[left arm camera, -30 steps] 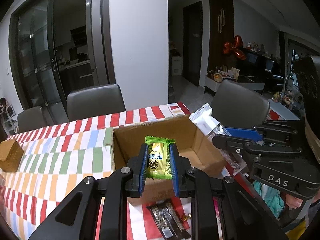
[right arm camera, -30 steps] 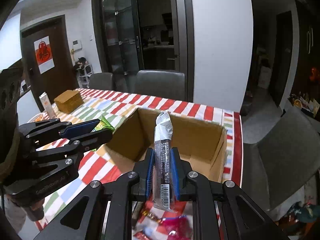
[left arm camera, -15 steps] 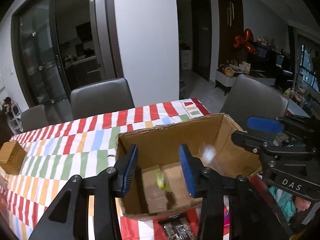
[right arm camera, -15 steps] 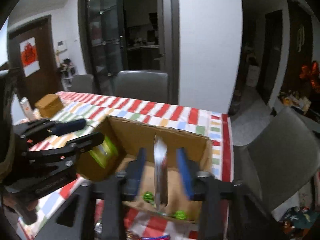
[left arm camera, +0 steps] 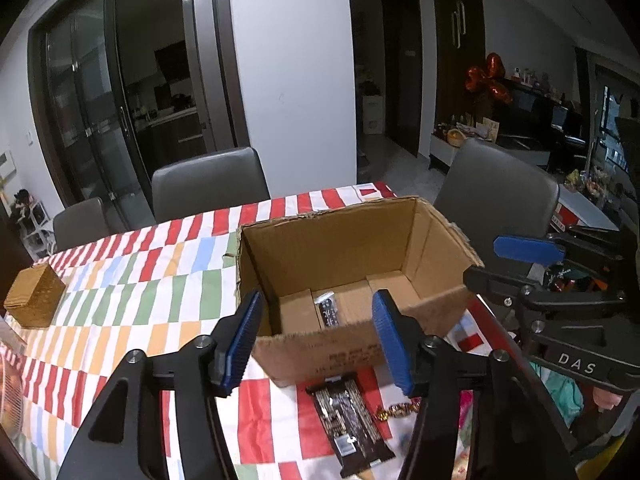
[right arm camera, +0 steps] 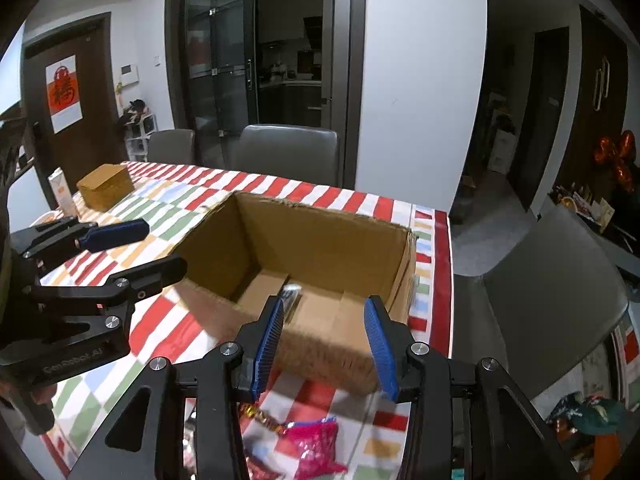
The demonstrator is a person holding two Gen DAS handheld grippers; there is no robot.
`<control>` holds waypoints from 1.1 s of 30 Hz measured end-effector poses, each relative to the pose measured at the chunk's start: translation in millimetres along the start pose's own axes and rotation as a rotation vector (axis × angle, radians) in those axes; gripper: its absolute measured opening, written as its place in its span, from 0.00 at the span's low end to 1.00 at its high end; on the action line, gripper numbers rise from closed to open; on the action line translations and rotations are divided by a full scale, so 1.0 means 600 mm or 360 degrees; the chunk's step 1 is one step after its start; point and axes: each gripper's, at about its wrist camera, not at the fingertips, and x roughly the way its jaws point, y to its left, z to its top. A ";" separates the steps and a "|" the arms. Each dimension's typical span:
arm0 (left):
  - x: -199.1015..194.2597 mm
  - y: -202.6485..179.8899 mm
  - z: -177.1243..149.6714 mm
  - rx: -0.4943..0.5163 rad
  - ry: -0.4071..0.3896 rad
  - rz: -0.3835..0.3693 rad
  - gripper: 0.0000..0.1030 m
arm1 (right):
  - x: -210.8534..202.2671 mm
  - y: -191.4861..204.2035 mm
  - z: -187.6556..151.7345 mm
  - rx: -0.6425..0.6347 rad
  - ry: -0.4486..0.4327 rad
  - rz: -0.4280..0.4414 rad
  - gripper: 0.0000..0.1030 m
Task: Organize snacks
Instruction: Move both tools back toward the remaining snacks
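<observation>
Two hand-held grippers hover at the near rim of an open cardboard box [left arm camera: 352, 264] on a desk [left arm camera: 132, 292] under a striped, checkered cloth.

Far left: small woven box [left arm camera: 34, 300], well apart from the cardboard box.

Left hand-held gripper [left arm camera: 316, 336]: blue pads spread wide, nothing between them, framing the box's near wall. Through the gap, a dark-wrapped snack bar [left arm camera: 329, 312] lies flat on the box floor.

Just in front of the box, on the cloth: a second dark snack bar [left arm camera: 348, 420], and beside it to the right a small gold-wrapped candy [left arm camera: 394, 411].

Right hand-held gripper [right arm camera: 326, 346]: pads likewise wide apart and empty, held over the box's near right corner. Below it on the cloth, a pink snack packet [right arm camera: 314, 446] and a twisted gold wrapper [right arm camera: 264, 420], both outside the box. The near edge of the box is blurred in the right wrist view.

Grey chairs [left arm camera: 210, 184] stand along the far side of the desk.
</observation>
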 end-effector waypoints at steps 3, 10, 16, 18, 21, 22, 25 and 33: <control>-0.023 -0.007 -0.011 0.0011 -0.0017 0.0029 0.60 | -0.013 0.004 -0.012 0.0009 0.0010 0.0009 0.49; -0.048 -0.017 -0.049 -0.0001 0.0031 0.0037 0.64 | -0.033 0.013 -0.051 0.0003 0.0062 -0.0019 0.56; -0.047 -0.025 -0.087 -0.0013 0.0111 0.0023 0.64 | -0.035 0.023 -0.079 -0.0029 0.0127 -0.0024 0.56; -0.043 -0.028 -0.099 -0.0014 0.0141 0.0011 0.64 | -0.036 0.022 -0.090 -0.0028 0.0143 -0.0021 0.56; -0.032 -0.033 -0.118 -0.0025 0.0195 -0.0008 0.64 | -0.030 0.020 -0.107 -0.0030 0.0184 -0.0012 0.56; -0.027 -0.035 -0.125 -0.0027 0.0217 -0.0016 0.64 | -0.025 0.019 -0.114 -0.0033 0.0203 -0.0009 0.56; -0.013 -0.038 -0.141 -0.0025 0.0271 -0.0030 0.64 | -0.012 0.015 -0.129 -0.0015 0.0253 -0.0002 0.56; 0.034 -0.045 -0.178 -0.0039 0.0429 -0.0052 0.64 | 0.032 0.010 -0.168 -0.0007 0.0398 0.0016 0.56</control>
